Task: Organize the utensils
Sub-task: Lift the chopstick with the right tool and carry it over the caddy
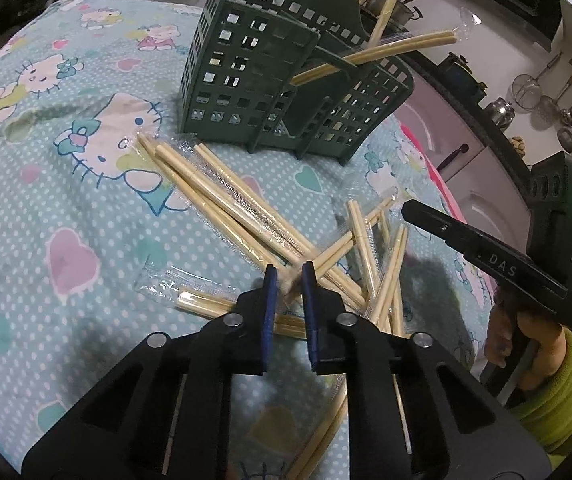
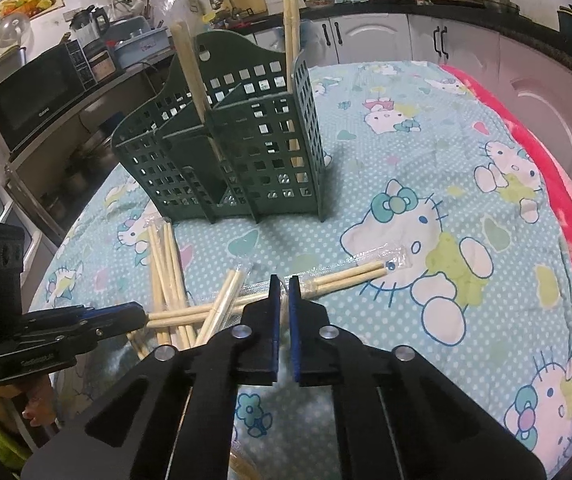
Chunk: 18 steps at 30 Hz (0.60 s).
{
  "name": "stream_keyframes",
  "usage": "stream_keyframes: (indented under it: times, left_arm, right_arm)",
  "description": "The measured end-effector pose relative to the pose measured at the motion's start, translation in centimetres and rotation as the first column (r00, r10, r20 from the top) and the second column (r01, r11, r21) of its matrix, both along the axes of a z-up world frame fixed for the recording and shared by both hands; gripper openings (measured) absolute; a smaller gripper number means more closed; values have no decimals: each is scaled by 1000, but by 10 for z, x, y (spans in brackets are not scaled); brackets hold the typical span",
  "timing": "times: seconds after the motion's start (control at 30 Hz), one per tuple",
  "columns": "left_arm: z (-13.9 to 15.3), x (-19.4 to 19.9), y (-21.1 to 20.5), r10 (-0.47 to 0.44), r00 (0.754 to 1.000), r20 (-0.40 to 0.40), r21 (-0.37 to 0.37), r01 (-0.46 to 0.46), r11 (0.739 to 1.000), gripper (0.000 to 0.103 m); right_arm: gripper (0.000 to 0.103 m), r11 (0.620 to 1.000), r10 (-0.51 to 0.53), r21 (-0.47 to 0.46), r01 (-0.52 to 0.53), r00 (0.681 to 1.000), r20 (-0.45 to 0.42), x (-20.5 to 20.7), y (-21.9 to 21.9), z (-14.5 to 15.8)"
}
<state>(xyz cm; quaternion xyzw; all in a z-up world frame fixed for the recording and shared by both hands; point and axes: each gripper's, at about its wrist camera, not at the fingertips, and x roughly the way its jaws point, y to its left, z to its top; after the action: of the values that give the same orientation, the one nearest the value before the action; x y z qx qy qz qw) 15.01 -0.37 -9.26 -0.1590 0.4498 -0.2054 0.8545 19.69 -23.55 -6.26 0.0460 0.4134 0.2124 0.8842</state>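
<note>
Cartoon cloth (image 1: 65, 208): one holder (image 1: 269, 80), two grippers.

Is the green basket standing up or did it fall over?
Standing up. The green basket rests on its feet on the cloth, and wrapped chopsticks poke out of its open top.

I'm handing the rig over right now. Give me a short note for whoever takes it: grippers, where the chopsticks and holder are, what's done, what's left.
Left gripper: shut on a wrapped chopstick pair in the pile.
Right gripper: shut on the wrapped pair lying crosswise on the cloth.
Green holder stands upright on the cartoon cloth; two pairs already stand in it.
Left: several wrapped pairs loose in front of the holder. Lift both held pairs, drop them in, then clear the rest.
</note>
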Motion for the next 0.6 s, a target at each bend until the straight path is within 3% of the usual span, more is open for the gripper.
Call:
stream_keyframes:
  times: [0.23,0.6]
  left_arm:
    - [14,-4,8,7,999,36,-30,-6,1000,6]
    - [62,-6,15,50,986,160,-49,-42,998,4]
  right_arm:
    - [2,1000,-5,19,5,999,39,-4,-2,14]
    - [1,999,22,36,-27,992,124,-11,7,47]
